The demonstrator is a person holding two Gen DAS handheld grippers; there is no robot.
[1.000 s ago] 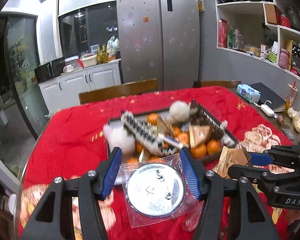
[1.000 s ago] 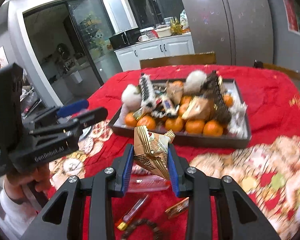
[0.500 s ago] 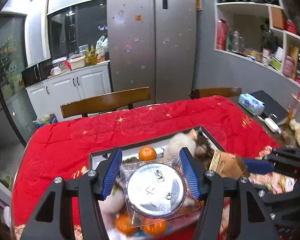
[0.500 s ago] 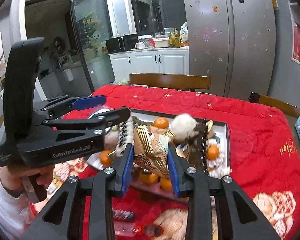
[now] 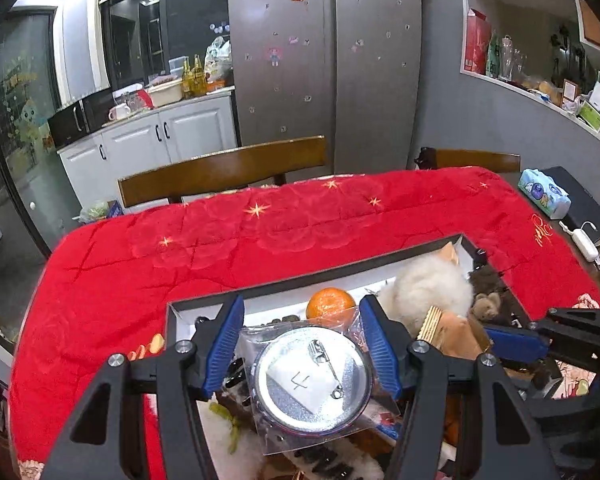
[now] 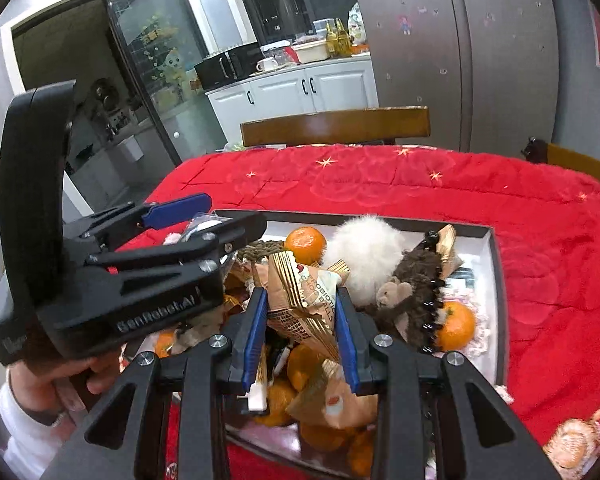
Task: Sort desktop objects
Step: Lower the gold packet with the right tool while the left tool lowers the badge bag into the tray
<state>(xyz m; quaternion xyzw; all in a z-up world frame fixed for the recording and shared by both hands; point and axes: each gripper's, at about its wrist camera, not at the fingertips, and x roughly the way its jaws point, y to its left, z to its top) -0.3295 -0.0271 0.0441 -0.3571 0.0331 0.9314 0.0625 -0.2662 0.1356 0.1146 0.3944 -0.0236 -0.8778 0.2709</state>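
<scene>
My left gripper [image 5: 302,346] is shut on a round silver pin badge in a clear plastic bag [image 5: 310,380] and holds it above the dark tray [image 5: 300,282]. My right gripper [image 6: 302,334] is shut on a gold and brown snack packet [image 6: 304,300] above the same tray [image 6: 496,280]. The tray holds oranges [image 6: 305,240], a white fluffy ball [image 6: 366,248], a small brown plush toy [image 6: 408,296] and other packets. The left gripper also shows in the right wrist view [image 6: 204,216], to the left, over the tray's left end. The right gripper shows at the right edge of the left wrist view [image 5: 516,344].
The tray rests on a table with a red quilted cloth [image 5: 260,232]. Wooden chair backs [image 5: 224,170] stand at the far edge. A tissue pack [image 5: 544,198] and a dark notebook [image 5: 580,208] lie at the far right. A fridge and kitchen cabinets stand behind.
Both grippers have moved forward from the table's near side to above the tray, each still holding its item. The tray now lies directly beneath them.
</scene>
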